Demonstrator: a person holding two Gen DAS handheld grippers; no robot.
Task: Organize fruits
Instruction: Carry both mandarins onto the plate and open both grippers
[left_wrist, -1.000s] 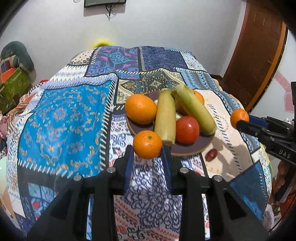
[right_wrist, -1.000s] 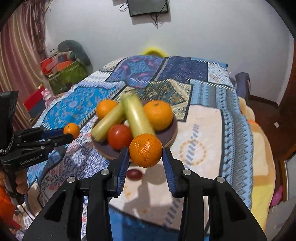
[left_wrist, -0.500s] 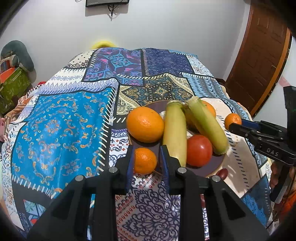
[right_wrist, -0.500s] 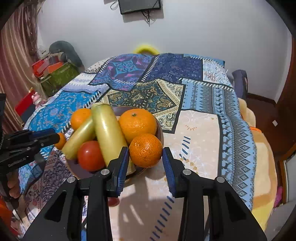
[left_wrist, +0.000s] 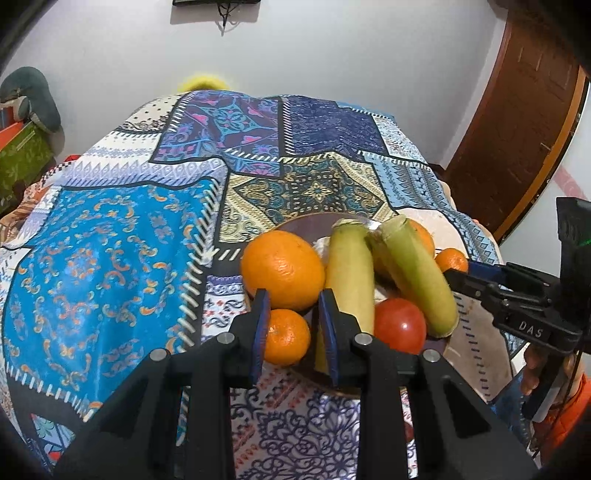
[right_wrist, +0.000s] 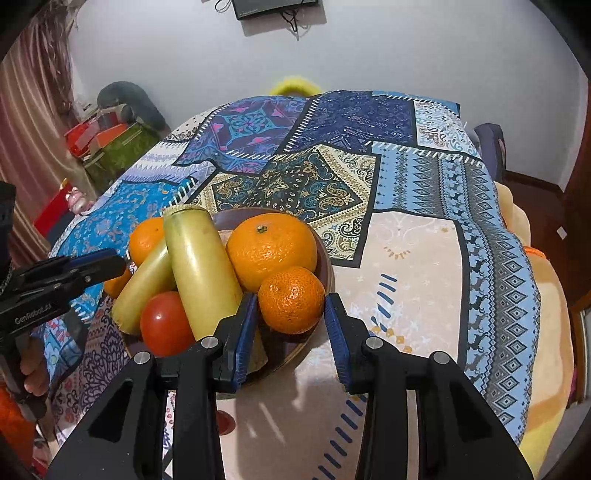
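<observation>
A brown plate (right_wrist: 325, 258) on the patchwork cloth holds two large oranges (left_wrist: 282, 269) (right_wrist: 271, 249), two yellow-green corn cobs (left_wrist: 349, 273) (right_wrist: 201, 266) and a red tomato (left_wrist: 400, 325) (right_wrist: 166, 325). My left gripper (left_wrist: 291, 332) is at the plate's near left edge, its jaws around a small mandarin (left_wrist: 286, 338). My right gripper (right_wrist: 290, 321) is at the plate's right edge, its jaws around another small mandarin (right_wrist: 291, 299). Both mandarins rest at the plate's rim with small gaps to the pads. Each gripper shows in the other's view (left_wrist: 513, 295) (right_wrist: 55, 284).
A small dark red fruit (right_wrist: 227, 424) lies on the cloth in front of the plate. Boxes and bags (right_wrist: 110, 144) stand beyond the left side. A wooden door (left_wrist: 517, 129) is at the right. The cloth falls off at the right edge (right_wrist: 546, 295).
Both grippers have moved forward and down to the plate with their mandarins. The jaws of both now stand slightly wider around the fruit.
</observation>
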